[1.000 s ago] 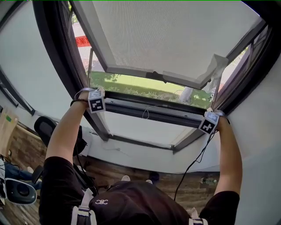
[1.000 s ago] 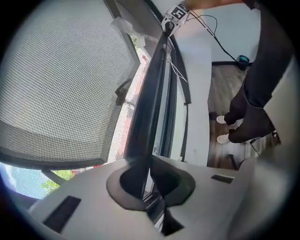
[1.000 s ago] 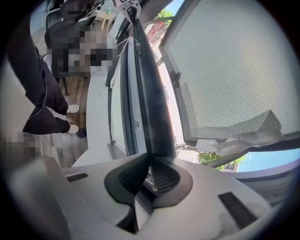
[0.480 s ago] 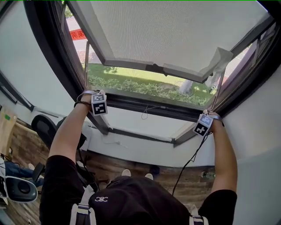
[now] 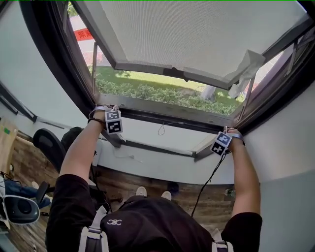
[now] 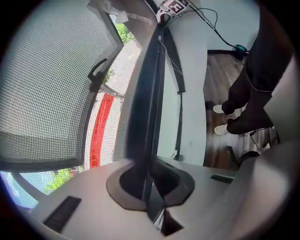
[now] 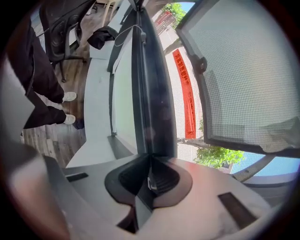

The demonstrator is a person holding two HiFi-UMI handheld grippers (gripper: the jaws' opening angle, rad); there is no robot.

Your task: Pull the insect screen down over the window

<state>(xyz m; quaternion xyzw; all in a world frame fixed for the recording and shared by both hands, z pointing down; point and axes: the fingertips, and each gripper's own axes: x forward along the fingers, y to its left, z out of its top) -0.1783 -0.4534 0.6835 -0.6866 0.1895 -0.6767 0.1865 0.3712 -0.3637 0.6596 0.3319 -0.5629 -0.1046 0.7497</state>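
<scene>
The insect screen's dark pull bar runs across the window opening, with mesh stretched above it. My left gripper is shut on the bar's left end and my right gripper on its right end. In the left gripper view the jaws clamp the bar, which leads off to the other gripper's marker cube. In the right gripper view the jaws pinch the same bar. Beyond the mesh the window sash stands swung outward.
The white sill lies just below the bar. A thin pull cord hangs from the bar's middle. A black cable drops from my right gripper. A chair stands at the left; wooden floor and the person's shoes are below.
Both grippers have come down together with the bar, so the screen now reaches lower, closer to the sill. The grip on the bar is unchanged.
</scene>
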